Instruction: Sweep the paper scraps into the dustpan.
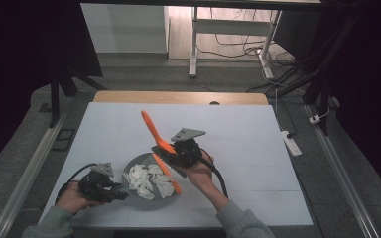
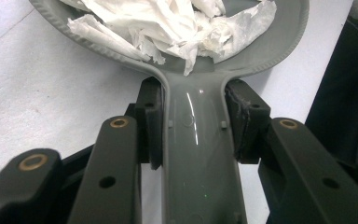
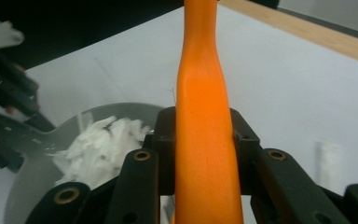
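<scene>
Left gripper (image 1: 121, 193): low at near-left, jaws clamped on a grey handle (image 2: 198, 154). Right gripper (image 1: 166, 151): raised mid-table (forearm angled inward), jaws clamped on an orange tool (image 3: 205, 140).

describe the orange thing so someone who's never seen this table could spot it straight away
On the white table, look just in front of the middle, where a grey pan holds crumpled white paper. The right gripper clamps a long, flat orange utensil slanting above it, the one bright-coloured thing there.
</scene>
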`<act>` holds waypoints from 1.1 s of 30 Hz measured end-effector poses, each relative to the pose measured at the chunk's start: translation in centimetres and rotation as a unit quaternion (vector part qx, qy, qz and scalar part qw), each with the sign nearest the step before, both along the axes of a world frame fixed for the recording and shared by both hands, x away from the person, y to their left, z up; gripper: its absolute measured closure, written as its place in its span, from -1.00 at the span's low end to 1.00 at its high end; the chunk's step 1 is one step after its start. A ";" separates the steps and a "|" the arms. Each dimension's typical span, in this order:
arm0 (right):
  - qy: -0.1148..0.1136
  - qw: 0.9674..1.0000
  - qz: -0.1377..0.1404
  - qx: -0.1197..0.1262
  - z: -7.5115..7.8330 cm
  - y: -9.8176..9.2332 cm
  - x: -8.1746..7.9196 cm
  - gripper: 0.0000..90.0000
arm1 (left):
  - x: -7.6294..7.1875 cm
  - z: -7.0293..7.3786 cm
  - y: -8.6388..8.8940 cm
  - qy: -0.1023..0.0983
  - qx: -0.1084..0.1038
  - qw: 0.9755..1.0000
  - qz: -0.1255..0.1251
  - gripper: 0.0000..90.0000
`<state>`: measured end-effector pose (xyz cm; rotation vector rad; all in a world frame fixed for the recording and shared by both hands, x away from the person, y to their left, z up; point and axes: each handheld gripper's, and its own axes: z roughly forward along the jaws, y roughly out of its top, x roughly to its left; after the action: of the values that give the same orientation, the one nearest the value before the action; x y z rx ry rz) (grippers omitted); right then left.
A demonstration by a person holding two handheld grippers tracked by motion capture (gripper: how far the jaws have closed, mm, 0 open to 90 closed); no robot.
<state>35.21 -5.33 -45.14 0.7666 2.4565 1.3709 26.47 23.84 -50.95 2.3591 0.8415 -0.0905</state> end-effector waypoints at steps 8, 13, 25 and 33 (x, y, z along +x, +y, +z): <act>-0.007 0.999 -0.048 0.003 0.5 -2.6 1.7 0.56 | 0.0 0.0 0.1 0.000 0.000 1.000 0.003 0.35; -0.013 0.997 -0.078 -0.003 0.3 -4.0 3.1 0.56 | 0.1 -0.1 0.0 0.000 0.000 1.000 0.005 0.35; 0.016 0.989 -0.144 -0.024 -2.1 -6.1 9.3 0.56 | 0.3 -0.3 0.1 0.001 -0.005 1.000 0.009 0.35; 0.027 0.986 -0.155 -0.061 -3.5 -5.2 11.7 0.56 | 0.4 -0.3 0.2 0.001 -0.005 1.000 0.006 0.35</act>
<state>46.88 -10.48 -48.61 1.1116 2.3112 1.0896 26.87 24.04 -51.23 2.3445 0.8543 -0.0933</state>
